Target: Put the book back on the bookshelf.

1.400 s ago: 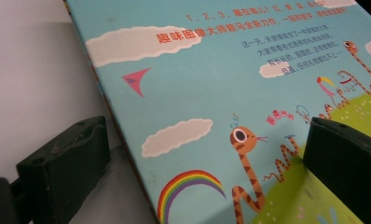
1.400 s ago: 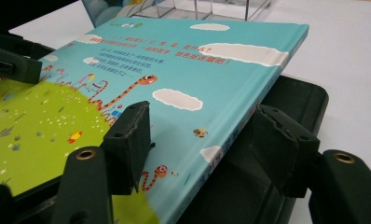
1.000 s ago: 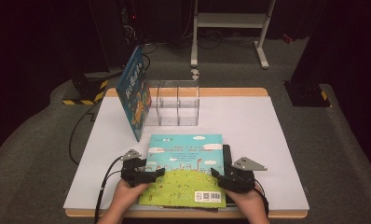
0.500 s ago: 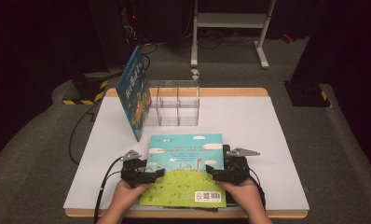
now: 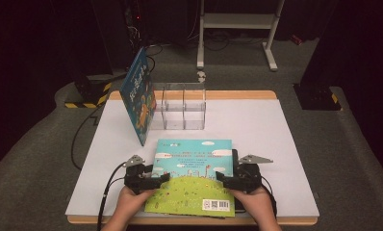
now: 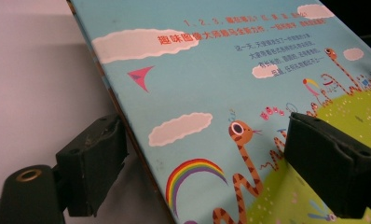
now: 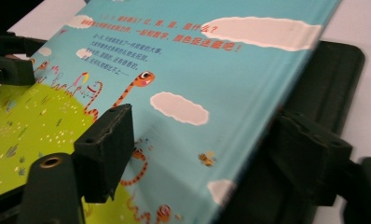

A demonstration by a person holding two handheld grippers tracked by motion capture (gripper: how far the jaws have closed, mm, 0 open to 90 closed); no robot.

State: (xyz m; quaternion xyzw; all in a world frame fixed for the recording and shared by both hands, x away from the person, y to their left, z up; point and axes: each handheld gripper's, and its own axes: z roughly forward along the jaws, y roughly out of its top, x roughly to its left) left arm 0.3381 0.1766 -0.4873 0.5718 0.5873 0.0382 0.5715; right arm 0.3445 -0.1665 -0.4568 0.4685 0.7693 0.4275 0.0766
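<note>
A picture book (image 5: 194, 173) with a sky-blue and green cover lies flat near the table's front edge, its right side resting on a black slab (image 5: 235, 159). My left gripper (image 5: 163, 178) sits at the book's left edge. In the left gripper view its jaws (image 6: 207, 154) straddle that edge, one over the cover and one beside it. They have just been closing and still stand apart. My right gripper (image 5: 222, 177) is at the right edge. Its jaws (image 7: 207, 149) have also just been closing. They straddle the book (image 7: 183, 70) and the slab (image 7: 333, 70) without pressing on them.
A second blue book (image 5: 137, 98) leans upright against a clear divided box (image 5: 182, 106) at the back of the white table (image 5: 257, 125). A cable (image 5: 83, 139) hangs off the left side. A metal rack (image 5: 237, 24) stands on the floor behind.
The right gripper has shifted slightly inward along the book's right edge. The left gripper and the book have stayed where they were.
</note>
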